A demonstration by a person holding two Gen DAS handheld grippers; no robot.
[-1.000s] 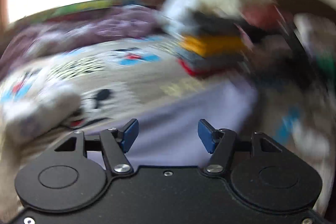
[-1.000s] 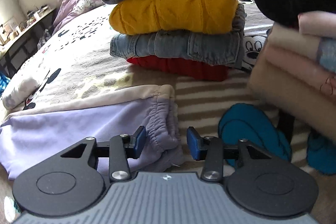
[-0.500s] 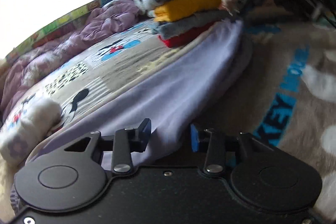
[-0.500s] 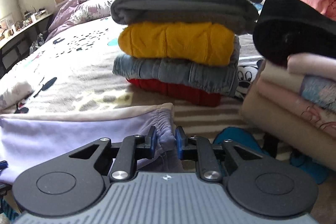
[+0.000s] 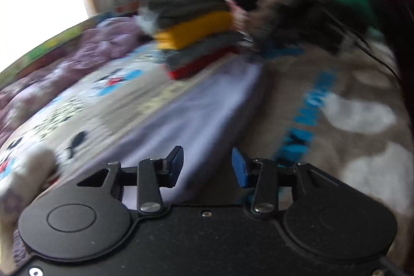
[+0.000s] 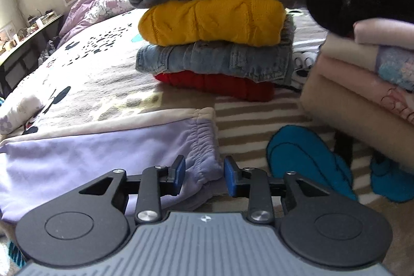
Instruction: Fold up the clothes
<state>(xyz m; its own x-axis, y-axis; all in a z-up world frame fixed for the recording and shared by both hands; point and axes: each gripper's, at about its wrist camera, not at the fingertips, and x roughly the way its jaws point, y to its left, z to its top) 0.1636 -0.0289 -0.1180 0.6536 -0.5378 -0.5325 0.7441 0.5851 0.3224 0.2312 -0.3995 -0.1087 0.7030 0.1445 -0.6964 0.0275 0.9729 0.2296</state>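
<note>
Lilac sweatpants (image 6: 85, 149) lie flat on the bed, their gathered waistband end (image 6: 204, 146) toward the right. My right gripper (image 6: 203, 176) is open, its blue pads either side of the waistband corner without pinching it. In the blurred left wrist view the same lilac garment (image 5: 196, 115) stretches away from my left gripper (image 5: 207, 167), which is open with the cloth's near end between and under its pads.
A folded stack (image 6: 217, 17) of grey, yellow, denim and red clothes stands behind the pants, also in the left wrist view (image 5: 196, 38). A second stack (image 6: 367, 74) of pink and beige items topped by black stands at right. The patterned blanket (image 5: 349, 120) covers the bed.
Both grippers closed on the lilac pants half a second ago and have now opened again. The left camera is swinging, so its view is blurred.
</note>
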